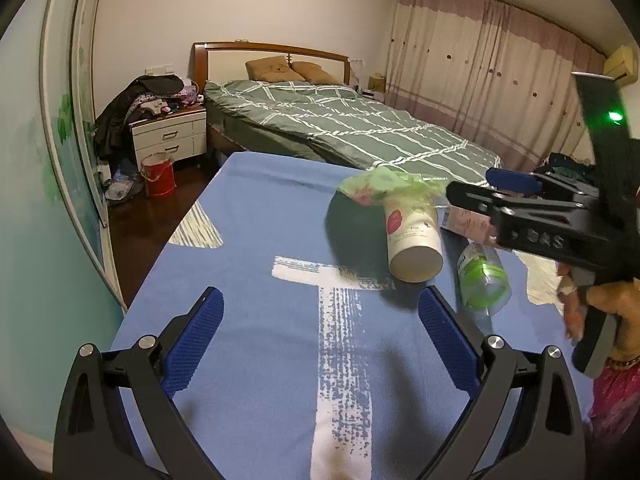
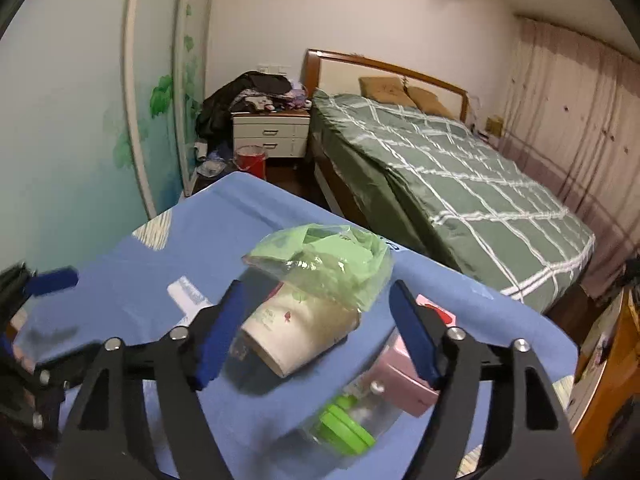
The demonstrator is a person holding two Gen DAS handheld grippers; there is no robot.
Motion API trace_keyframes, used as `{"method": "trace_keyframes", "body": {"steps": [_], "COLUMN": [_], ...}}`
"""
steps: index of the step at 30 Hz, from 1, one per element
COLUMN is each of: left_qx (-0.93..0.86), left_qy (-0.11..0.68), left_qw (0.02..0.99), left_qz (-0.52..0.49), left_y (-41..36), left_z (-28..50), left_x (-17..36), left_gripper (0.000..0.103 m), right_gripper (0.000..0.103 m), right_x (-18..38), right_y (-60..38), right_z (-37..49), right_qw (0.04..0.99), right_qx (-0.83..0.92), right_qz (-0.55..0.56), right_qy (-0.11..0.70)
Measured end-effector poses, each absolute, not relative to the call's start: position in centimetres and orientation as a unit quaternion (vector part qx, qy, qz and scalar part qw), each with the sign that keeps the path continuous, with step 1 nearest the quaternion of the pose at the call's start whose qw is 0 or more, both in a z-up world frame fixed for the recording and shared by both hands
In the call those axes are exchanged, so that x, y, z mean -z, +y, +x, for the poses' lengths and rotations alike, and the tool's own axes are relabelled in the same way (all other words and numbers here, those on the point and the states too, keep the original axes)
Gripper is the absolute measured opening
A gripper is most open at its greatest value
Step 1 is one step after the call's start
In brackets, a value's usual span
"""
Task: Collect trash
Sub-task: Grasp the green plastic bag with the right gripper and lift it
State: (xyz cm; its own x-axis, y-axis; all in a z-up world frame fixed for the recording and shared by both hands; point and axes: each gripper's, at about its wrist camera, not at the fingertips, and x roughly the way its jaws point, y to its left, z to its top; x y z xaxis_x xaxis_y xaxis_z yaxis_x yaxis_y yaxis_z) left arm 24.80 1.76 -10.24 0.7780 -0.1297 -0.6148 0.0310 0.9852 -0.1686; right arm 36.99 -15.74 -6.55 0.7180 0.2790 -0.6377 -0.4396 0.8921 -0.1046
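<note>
So on my left gripper the blue pads are spread wide with nothing between them, just hovering over the blue-covered surface near the white T-shaped print. My right gripper is also spread apart, and the paper cup sits right in the gap between its fingers, lying tipped on its side, though I can't really tell if either pad is touching it. There's a crumpled green plastic bag bunched over the cup's far end. Closer to me on the right-wrist view is a clear plastic bottle with a green label, lying flat, and just beside it a pink box that's partly hidden behind the right finger. From the left wrist camera the same cup shows its round base pointing toward me, bottle next to it. Behind all this is the bed with the green checked cover, plus a red bucket on the floor by the nightstand.
</note>
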Motion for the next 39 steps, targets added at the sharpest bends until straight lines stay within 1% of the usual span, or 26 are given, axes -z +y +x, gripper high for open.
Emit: {"method": "trace_keyframes", "body": {"steps": [1, 3, 6, 11, 13, 14, 15, 17, 18, 19, 21, 25, 32, 39], "left_qx": [0.044, 0.045, 0.047, 0.05, 0.053, 0.053, 0.054, 0.056, 0.056, 0.057, 0.057, 0.056, 0.056, 0.058], "left_qy": [0.332, 0.334, 0.335, 0.34, 0.341, 0.341, 0.341, 0.34, 0.339, 0.339, 0.34, 0.342, 0.343, 0.338], "left_qw": [0.939, 0.938, 0.938, 0.935, 0.934, 0.934, 0.935, 0.935, 0.935, 0.935, 0.934, 0.934, 0.935, 0.937], "left_qz": [-0.078, -0.081, -0.079, -0.085, -0.087, -0.087, -0.088, -0.088, -0.088, -0.088, -0.087, -0.085, -0.072, -0.067], "left_y": [1.9, 1.9, 1.8, 1.9, 1.9, 1.9, 1.9, 1.9, 1.9, 1.9, 1.9, 1.7, 1.3, 1.1], "left_z": [24.8, 24.9, 24.8, 25.0, 24.9, 24.9, 24.9, 24.9, 24.7, 24.7, 24.7, 24.8, 24.9, 24.7], "left_x": [10.2, 10.3, 10.3, 10.5, 10.4, 10.4, 10.4, 10.3, 10.3, 10.3, 10.3, 10.3, 10.6, 10.5], "left_gripper": [0.096, 0.096, 0.096, 0.096, 0.096, 0.096, 0.096, 0.096, 0.096, 0.096, 0.096, 0.096, 0.096, 0.096], "right_gripper": [0.074, 0.078, 0.078, 0.077, 0.066, 0.064, 0.059, 0.039, 0.022, 0.014, 0.007, 0.003, 0.003, 0.003], "right_x": [6.5, 6.4, 6.7, 7.8, 9.0, 9.4, 10.0, 10.9, 11.1, 11.2, 11.3, 10.1, 5.3, 1.7], "right_y": [-15.5, -15.1, -14.4, -15.7, -16.0, -16.0, -16.1, -16.6, -16.8, -17.1, -17.1, -17.5, -19.7, -26.2], "right_z": [38.1, 40.2, 43.8, 48.9, 50.1, 50.2, 50.5, 50.8, 50.7, 50.6, 50.2, 49.1, 45.5, 39.2], "right_qw": [0.915, 0.91, 0.904, 0.878, 0.857, 0.851, 0.842, 0.829, 0.825, 0.824, 0.827, 0.843, 0.875, 0.9], "right_qx": [-0.199, -0.189, -0.15, -0.119, -0.115, -0.115, -0.117, -0.123, -0.126, -0.131, -0.134, -0.143, -0.159, -0.144], "right_qz": [-0.105, -0.097, -0.086, -0.009, 0.009, 0.013, 0.02, 0.043, 0.053, 0.06, 0.066, 0.072, 0.086, 0.099], "right_qy": [0.335, 0.356, 0.391, 0.464, 0.503, 0.513, 0.527, 0.544, 0.548, 0.548, 0.542, 0.514, 0.449, 0.4]}}
